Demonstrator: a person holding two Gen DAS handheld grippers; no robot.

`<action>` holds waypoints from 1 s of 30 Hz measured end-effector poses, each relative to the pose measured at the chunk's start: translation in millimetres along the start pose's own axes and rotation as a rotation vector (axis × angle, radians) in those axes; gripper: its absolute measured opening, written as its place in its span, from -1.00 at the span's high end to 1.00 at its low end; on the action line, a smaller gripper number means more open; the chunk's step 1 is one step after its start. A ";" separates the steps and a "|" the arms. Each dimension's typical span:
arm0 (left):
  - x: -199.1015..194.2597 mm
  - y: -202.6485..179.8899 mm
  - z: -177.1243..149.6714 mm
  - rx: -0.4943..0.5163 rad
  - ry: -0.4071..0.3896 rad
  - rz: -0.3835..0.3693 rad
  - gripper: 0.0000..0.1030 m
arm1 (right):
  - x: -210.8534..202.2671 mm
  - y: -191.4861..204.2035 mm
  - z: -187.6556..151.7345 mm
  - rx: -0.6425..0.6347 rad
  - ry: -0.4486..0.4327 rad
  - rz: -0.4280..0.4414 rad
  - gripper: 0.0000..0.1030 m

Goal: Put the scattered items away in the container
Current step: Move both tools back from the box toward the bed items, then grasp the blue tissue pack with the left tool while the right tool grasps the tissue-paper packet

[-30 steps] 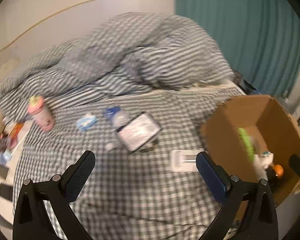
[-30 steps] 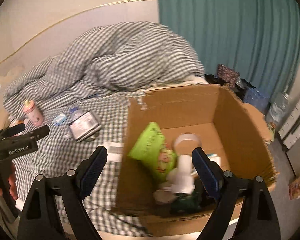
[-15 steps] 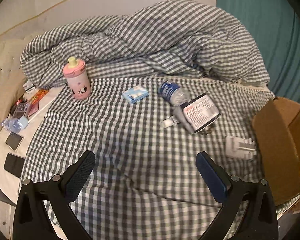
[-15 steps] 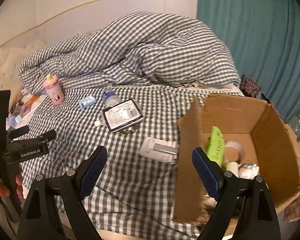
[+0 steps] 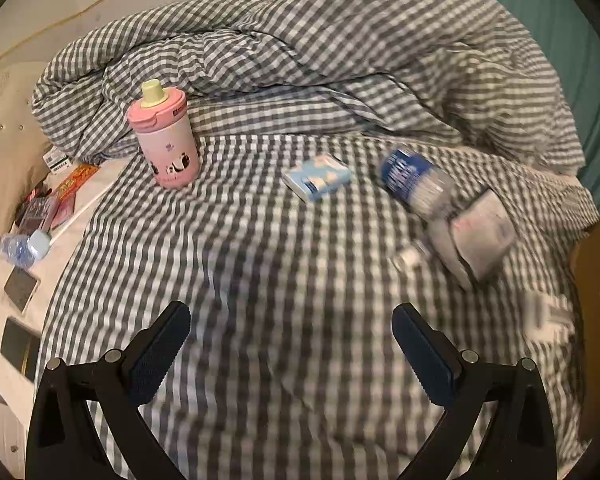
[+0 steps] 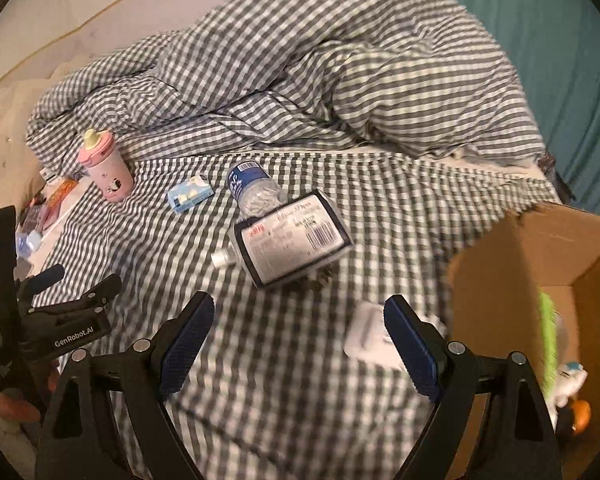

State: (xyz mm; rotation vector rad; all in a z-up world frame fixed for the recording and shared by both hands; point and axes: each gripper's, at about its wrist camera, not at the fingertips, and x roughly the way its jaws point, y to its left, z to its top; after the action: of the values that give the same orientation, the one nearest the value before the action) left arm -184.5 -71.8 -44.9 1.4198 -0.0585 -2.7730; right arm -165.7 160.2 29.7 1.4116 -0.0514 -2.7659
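On the checked bedsheet stand a pink sippy cup (image 5: pixel 165 142) and lie a small blue pack (image 5: pixel 317 176), a plastic water bottle (image 5: pixel 414 178) and a clear packet with a barcode label (image 6: pixel 294 238). A white plastic piece (image 6: pixel 370 336) lies beside the cardboard box (image 6: pixel 540 264), which holds a green packet (image 6: pixel 547 340) and other items. My left gripper (image 5: pixel 290 354) is open and empty above the sheet. My right gripper (image 6: pixel 298 344) is open and empty, its right finger over the white piece. The left gripper also shows in the right wrist view (image 6: pixel 66 286).
A bunched checked duvet (image 5: pixel 340 60) lies across the back of the bed. Phones, a small bottle and snack packs (image 5: pixel 32 220) lie on the white strip at the left. A teal curtain (image 6: pixel 560 60) hangs at the right.
Both views have swung left, away from the box and toward the scattered items. The left gripper now points at the cup and blue pack. Both grippers stay open.
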 end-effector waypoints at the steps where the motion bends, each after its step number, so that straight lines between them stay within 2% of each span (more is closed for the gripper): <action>1: 5.5 1.1 4.3 -0.001 -0.003 0.002 -1.00 | 7.0 1.8 4.2 0.004 0.004 -0.008 -0.69; 3: 22.9 1.8 17.6 0.003 -0.010 0.004 -1.00 | 25.6 7.5 14.8 0.005 0.009 -0.036 -0.69; 8: 64.3 -3.2 48.1 0.019 -0.002 0.004 -1.00 | 69.1 9.6 33.6 0.039 0.052 -0.033 -0.69; 11: 88.0 -6.9 67.1 0.007 0.000 0.003 -1.00 | 95.7 2.4 42.9 0.102 0.100 -0.018 -0.69; 14: 110.2 -4.7 85.1 -0.051 0.009 0.010 -1.00 | 117.9 -8.8 49.6 0.192 0.147 0.022 -0.69; 20: 157.1 8.7 107.8 -0.259 0.090 -0.031 -1.00 | 147.4 -18.2 55.2 0.287 0.181 0.014 -0.69; 26: 195.2 0.6 116.9 -0.289 0.123 0.018 -1.00 | 176.4 -16.2 56.0 0.293 0.222 -0.001 -0.70; 30: 209.9 2.9 119.9 -0.335 0.119 -0.012 -1.00 | 191.0 -9.1 58.5 0.239 0.234 -0.048 -0.78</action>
State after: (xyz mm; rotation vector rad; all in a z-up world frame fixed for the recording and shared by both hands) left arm -404.4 -80.5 -144.8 1.4892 0.3972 -2.5423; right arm -325.2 161.1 -90.8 1.8054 -0.3564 -2.6832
